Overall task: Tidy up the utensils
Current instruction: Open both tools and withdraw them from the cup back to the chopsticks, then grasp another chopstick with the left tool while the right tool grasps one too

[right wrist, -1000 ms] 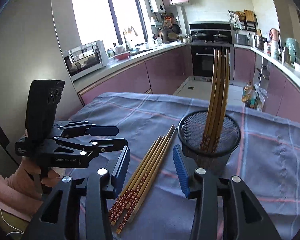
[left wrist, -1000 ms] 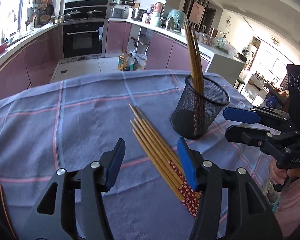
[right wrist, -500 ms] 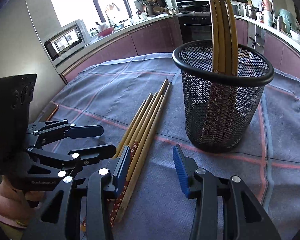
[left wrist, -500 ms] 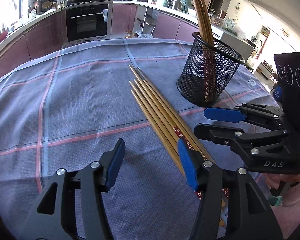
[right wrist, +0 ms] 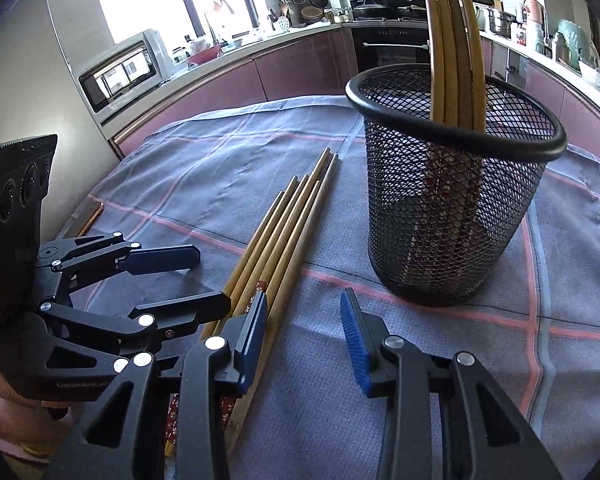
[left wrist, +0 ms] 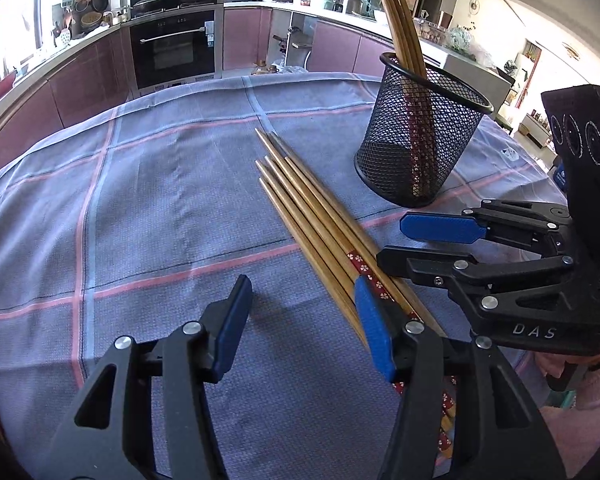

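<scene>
Several wooden chopsticks (left wrist: 312, 216) with red flowered ends lie side by side on the blue checked tablecloth (left wrist: 160, 208); they also show in the right wrist view (right wrist: 284, 232). A black mesh holder (left wrist: 420, 136) stands upright with several chopsticks in it, also in the right wrist view (right wrist: 452, 184). My left gripper (left wrist: 300, 320) is open and empty, low over the cloth, its right finger over the chopsticks' near ends. My right gripper (right wrist: 304, 328) is open and empty, its left finger at the bundle's right side. Each gripper shows in the other's view (left wrist: 428, 244) (right wrist: 180, 280).
The table's edges curve away on all sides. Kitchen counters, an oven (left wrist: 172, 48) and a microwave (right wrist: 120, 76) stand beyond the table. The holder is close on the right gripper's far right.
Both grippers have come down and forward toward the lying chopsticks. They now sit close together at the bundle's near ends. Chopsticks and holder have not moved.
</scene>
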Motion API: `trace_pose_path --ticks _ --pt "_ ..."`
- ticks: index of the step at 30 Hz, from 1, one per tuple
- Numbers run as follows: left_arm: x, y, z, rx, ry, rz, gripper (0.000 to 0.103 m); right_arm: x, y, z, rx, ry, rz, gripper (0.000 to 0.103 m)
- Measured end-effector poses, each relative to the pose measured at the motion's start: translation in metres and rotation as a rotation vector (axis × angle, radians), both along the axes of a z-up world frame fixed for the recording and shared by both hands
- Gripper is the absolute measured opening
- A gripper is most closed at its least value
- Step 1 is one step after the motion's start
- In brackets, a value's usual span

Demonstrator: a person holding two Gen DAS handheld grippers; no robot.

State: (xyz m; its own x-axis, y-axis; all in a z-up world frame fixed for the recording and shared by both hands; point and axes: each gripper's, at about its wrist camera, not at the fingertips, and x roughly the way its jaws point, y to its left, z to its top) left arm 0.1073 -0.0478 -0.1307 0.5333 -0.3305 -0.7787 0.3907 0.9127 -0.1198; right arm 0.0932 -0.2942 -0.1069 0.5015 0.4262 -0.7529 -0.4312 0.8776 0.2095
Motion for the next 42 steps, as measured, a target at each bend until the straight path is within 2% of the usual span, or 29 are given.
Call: trace_pose_path --ticks 17,24,28,35,39,42 --pt "0.001 -0.001 -0.003 0.052 -0.017 -0.003 0.039 0.003 0.013 0.002 -0.08 -0.012 -0.002 0.031" --pt "0.004 0.0 -0.003 0.058 -0.017 0.006 0.03 0.014 0.023 -0.001 -0.105 -0.025 -0.013 0.022" --pt "0.008 0.002 -0.002 0.06 -0.018 0.025 0.021 0.018 0.018 -0.002 -0.068 -0.011 -0.036 0.008" --pt "0.009 0.011 0.0 0.003 -0.005 0.082 0.008 0.016 0.004 0.001 0.007 -0.002 -0.073 0.006" --pt "0.005 0.017 0.005 -0.032 -0.016 0.094 0.008 0.009 -0.001 0.01 0.052 -0.02 -0.053 0.006" --pt "0.001 0.018 0.009 -0.066 -0.018 0.062 0.008 0.002 0.001 0.013 0.06 -0.023 -0.006 0.006"
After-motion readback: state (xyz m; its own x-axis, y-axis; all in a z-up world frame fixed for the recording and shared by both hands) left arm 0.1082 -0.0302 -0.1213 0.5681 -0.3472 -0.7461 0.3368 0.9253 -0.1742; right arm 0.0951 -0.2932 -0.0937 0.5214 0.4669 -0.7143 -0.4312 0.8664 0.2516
